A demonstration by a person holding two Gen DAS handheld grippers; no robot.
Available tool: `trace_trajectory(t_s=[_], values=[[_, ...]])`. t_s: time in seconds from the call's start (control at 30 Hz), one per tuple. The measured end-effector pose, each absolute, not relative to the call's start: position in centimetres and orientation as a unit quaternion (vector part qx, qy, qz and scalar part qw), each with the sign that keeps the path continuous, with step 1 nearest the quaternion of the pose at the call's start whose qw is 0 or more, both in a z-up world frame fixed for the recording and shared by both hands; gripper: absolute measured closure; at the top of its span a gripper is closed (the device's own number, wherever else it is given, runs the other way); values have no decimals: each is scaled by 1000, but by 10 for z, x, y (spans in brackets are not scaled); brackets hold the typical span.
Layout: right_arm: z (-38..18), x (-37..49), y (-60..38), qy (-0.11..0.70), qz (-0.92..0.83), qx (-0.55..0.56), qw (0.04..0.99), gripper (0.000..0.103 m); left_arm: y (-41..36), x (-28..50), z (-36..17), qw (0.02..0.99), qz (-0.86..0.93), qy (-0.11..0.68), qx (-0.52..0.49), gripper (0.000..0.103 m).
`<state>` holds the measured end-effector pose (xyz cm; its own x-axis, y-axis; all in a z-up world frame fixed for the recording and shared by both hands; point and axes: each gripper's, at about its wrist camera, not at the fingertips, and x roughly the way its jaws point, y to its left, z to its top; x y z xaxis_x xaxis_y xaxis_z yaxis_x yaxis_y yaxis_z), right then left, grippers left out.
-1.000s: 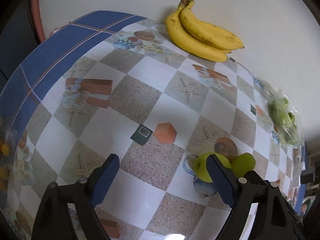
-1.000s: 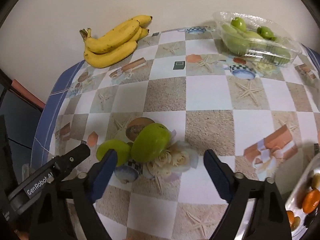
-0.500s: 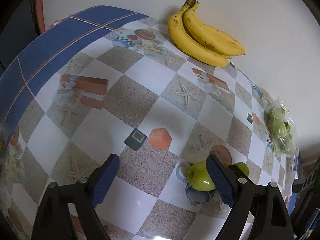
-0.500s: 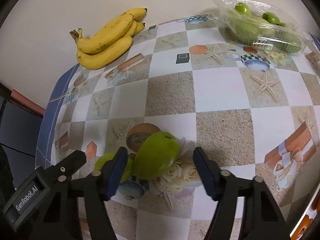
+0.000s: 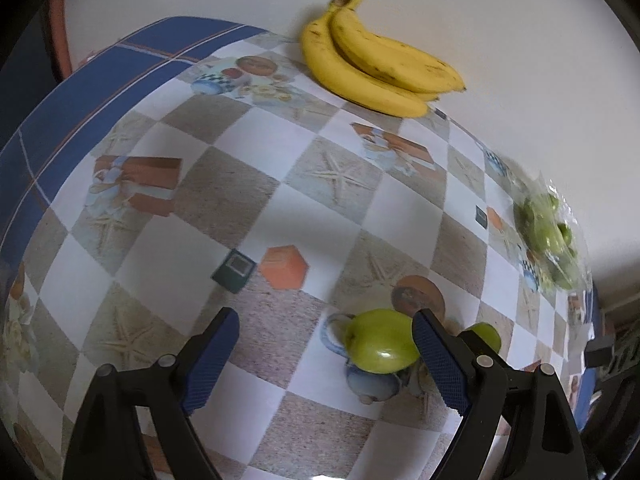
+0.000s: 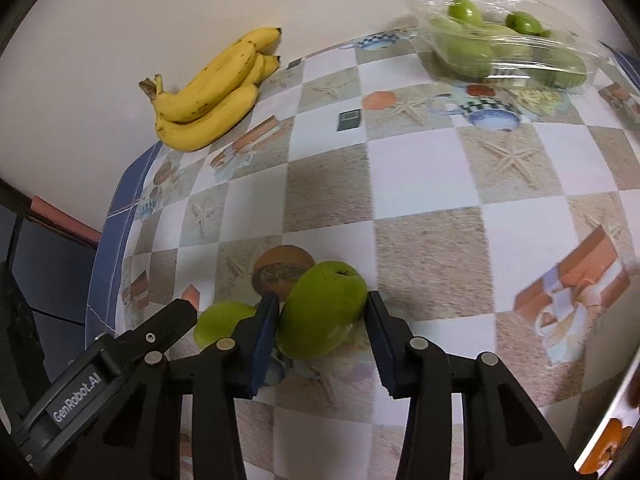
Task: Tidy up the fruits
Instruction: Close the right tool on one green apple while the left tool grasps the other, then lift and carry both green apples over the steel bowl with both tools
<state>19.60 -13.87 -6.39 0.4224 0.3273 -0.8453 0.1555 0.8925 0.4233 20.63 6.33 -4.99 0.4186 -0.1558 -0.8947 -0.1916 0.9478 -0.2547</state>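
Observation:
A large green apple (image 6: 324,312) lies on the checked tablecloth (image 6: 424,168) between the pads of my right gripper (image 6: 322,300). Its jaws are closing and both pads touch the apple's sides. A smaller green apple (image 6: 224,320) lies just left of it, beside one of my left gripper's fingers (image 6: 176,312). In the left wrist view my left gripper (image 5: 324,320) hangs open over the cloth. One green apple (image 5: 380,340) sits just inside its right finger and a second (image 5: 486,334) peeks out behind that finger.
A bunch of bananas (image 6: 212,92) lies against the wall at the back. A clear plastic box of green fruit (image 6: 500,36) stands at the back right. A plate rim (image 6: 600,440) with orange pieces shows at the lower right corner. The blue table edge (image 5: 80,112) runs along the left.
My right gripper's jaws have narrowed from wide open to touching both sides of the large green apple. The left gripper has stayed open and nearly still.

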Motion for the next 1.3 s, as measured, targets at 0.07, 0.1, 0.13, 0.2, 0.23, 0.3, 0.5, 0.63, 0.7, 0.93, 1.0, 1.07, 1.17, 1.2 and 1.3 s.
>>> trace_trajectory(t_s=[0.07,0.1,0.13,0.2,0.23,0.3,0.5,0.63,0.7,0.93,1.0,1.07,1.17,1.2,1.3], values=[[-63,192,-147,536,47,229,811,58,53,206,-51,829,6,540,-143,17],[-62,191,-150,536,44,230,811,58,48,207,-52,830,4,541,-134,18],[-61,189,-155,536,41,232,811,57,44,207,-53,831,2,542,-127,18],[-59,185,-162,535,36,234,811,58,34,207,-54,833,0,543,-104,20],[-57,183,-165,535,35,235,811,58,31,207,-55,834,0,544,-95,21],[-56,180,-170,535,32,237,810,58,24,207,-56,835,-2,544,-82,21],[-53,174,-181,535,26,245,808,58,6,209,-63,836,-3,547,-49,24],[-51,172,-185,535,25,246,808,58,0,209,-69,832,-4,553,-39,36],[-51,172,-186,535,26,248,807,58,-1,209,-69,832,0,553,-36,43],[-52,172,-186,538,28,250,805,58,2,209,-67,831,-7,554,-47,44],[-52,171,-184,539,29,250,804,58,2,208,-63,832,-8,552,-48,44],[-51,170,-183,540,31,250,803,58,2,207,-59,833,-8,551,-49,44],[-49,168,-182,542,31,248,803,58,3,204,-52,833,-7,551,-51,44],[-48,167,-181,542,31,247,803,58,3,202,-50,833,-7,551,-51,44],[-43,161,-182,543,30,244,803,58,3,195,-42,835,-8,548,-52,44]])
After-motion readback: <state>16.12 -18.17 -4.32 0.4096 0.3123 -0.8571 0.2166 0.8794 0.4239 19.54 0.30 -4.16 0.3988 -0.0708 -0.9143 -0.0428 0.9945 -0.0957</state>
